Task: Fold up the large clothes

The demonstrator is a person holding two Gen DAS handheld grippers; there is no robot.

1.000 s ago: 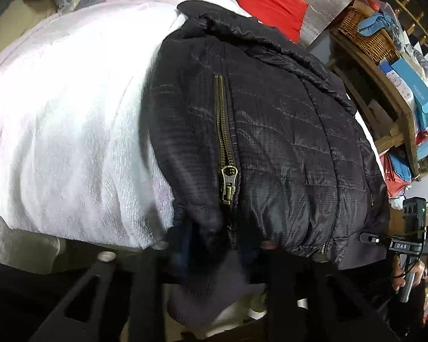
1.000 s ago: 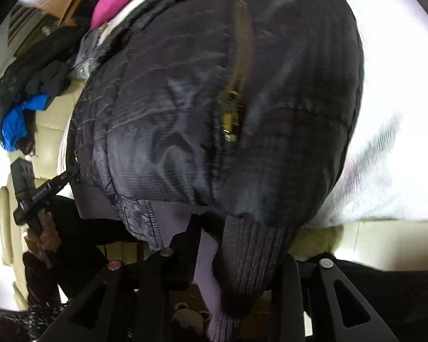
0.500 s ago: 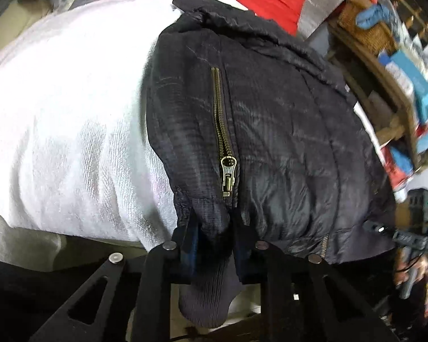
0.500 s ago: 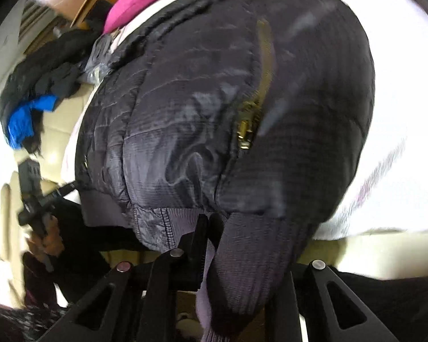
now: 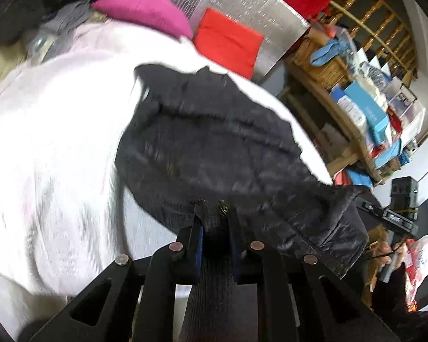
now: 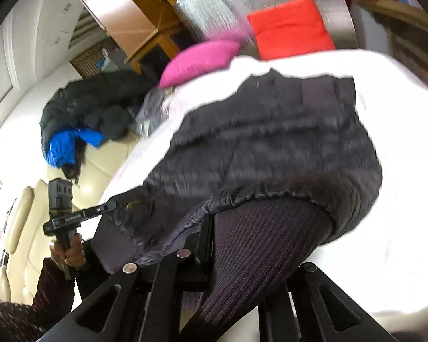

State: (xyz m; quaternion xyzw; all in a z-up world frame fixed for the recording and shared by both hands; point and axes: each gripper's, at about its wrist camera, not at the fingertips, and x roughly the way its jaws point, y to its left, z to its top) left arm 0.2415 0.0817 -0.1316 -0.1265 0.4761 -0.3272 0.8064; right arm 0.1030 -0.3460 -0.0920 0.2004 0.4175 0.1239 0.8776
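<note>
A black quilted jacket (image 5: 219, 142) lies on a white towel-covered surface (image 5: 57, 142), its near edge raised off the towel. My left gripper (image 5: 214, 213) has its jaws closing tight on the jacket's dark ribbed hem (image 5: 214, 256), which hangs down between the pads. In the right wrist view the jacket (image 6: 271, 148) bunches up over my right gripper (image 6: 251, 242), whose jaws are closing on a ribbed cuff (image 6: 271, 245); its right finger is hidden under the knit. Each view shows the other gripper held in a hand at the jacket's far corner.
A pink cushion (image 5: 145, 11), a red cushion (image 5: 228, 42) and a silver foil board (image 5: 256, 5) stand behind the towel. A wooden shelf (image 5: 356, 108) crowded with boxes stands at the right. A dark coat with blue lining (image 6: 80, 119) lies on a cream sofa (image 6: 20, 213).
Both grippers have clamped onto the ribbed edge and risen, lifting the jacket's near edge off the towel. The brass zip has slid almost out of sight.
</note>
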